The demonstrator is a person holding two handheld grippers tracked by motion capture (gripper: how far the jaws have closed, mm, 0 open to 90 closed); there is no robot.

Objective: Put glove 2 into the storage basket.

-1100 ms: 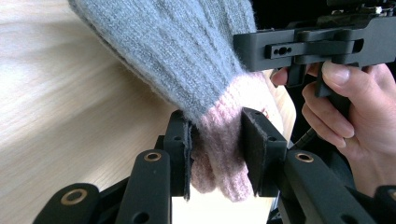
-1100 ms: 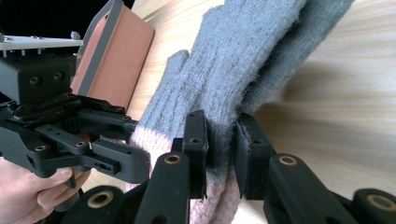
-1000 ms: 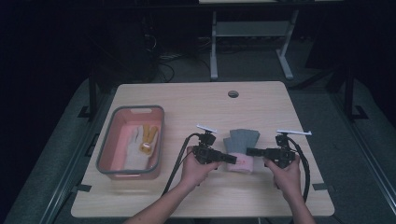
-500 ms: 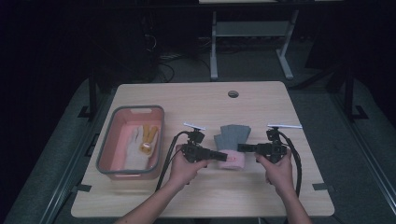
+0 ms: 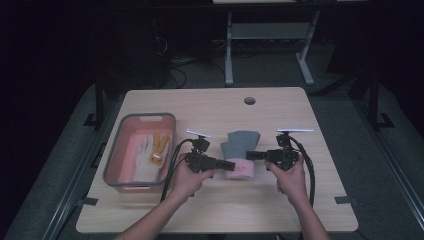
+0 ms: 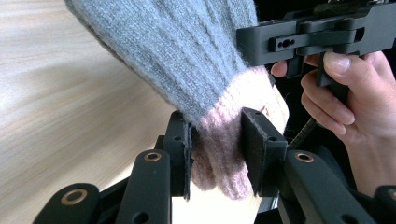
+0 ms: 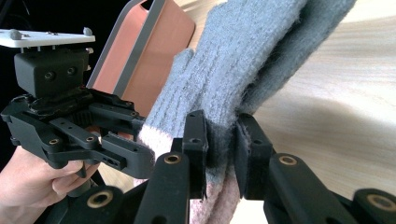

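- Grey knit glove [image 5: 240,142] with pink cuff [image 5: 241,168], near the middle of the pale wooden worktop [image 5: 210,210], held between both grippers.
- Left gripper [image 6: 215,149]: fingers [image 6: 180,154] closed on the pink cuff, wool bunched between the pads.
- Right gripper [image 7: 219,154]: fingers [image 7: 250,154] clamped on the glove where grey meets pink.
- Left of the glove, well apart: grey-rimmed pink tray [image 5: 116,150] holding a white glove [image 5: 142,155] and something yellowish [image 5: 159,146], perhaps another glove; too small to tell.
- Round hole [image 5: 249,100] near the worktop's far edge.
- Behind the worktop: dark floor, white stand legs [image 5: 229,55].
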